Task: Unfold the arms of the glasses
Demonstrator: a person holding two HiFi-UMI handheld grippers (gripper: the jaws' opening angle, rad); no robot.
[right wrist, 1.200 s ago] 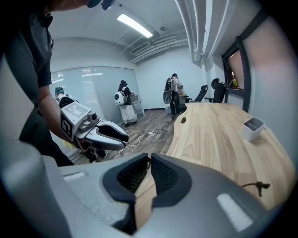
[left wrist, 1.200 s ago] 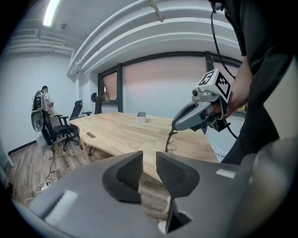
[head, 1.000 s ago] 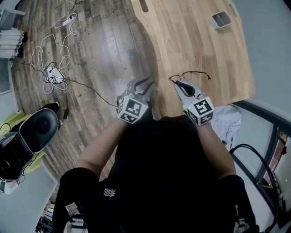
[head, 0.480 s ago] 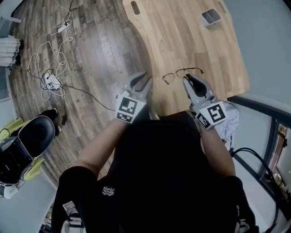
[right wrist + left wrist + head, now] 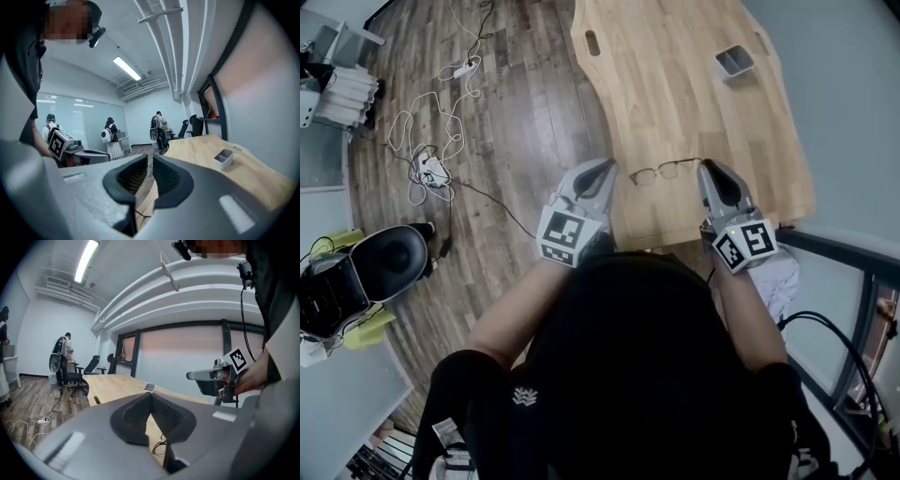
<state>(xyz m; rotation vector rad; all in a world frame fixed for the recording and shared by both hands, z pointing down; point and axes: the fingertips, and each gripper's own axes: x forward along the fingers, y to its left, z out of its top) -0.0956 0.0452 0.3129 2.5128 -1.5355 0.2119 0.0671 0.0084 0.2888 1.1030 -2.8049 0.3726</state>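
Thin wire-framed glasses [image 5: 661, 170] lie on the wooden table [image 5: 694, 103] near its near edge. They sit between my two grippers and neither touches them. My left gripper [image 5: 605, 168] hovers off the table's left edge. Its jaws are closing to shut, with nothing between them. My right gripper [image 5: 710, 169] is at the right end of the glasses, raised, its jaws together and empty. In the left gripper view, part of the glasses [image 5: 159, 446] shows below the jaws, with the right gripper [image 5: 206, 376] across from it. In the right gripper view, the glasses [image 5: 142, 215] show only as a thin wire.
A small grey bin [image 5: 734, 62] stands far back on the table. A slot [image 5: 592, 43] is cut in the tabletop. White cables [image 5: 427, 164] and a black chair base [image 5: 389, 261] lie on the wood floor to the left. A white cloth [image 5: 773, 274] hangs at right. People stand across the room [image 5: 159, 125].
The left jaws have gone from open to shut. Both grippers have lifted. The right gripper has drawn away from the glasses' left end to their right end.
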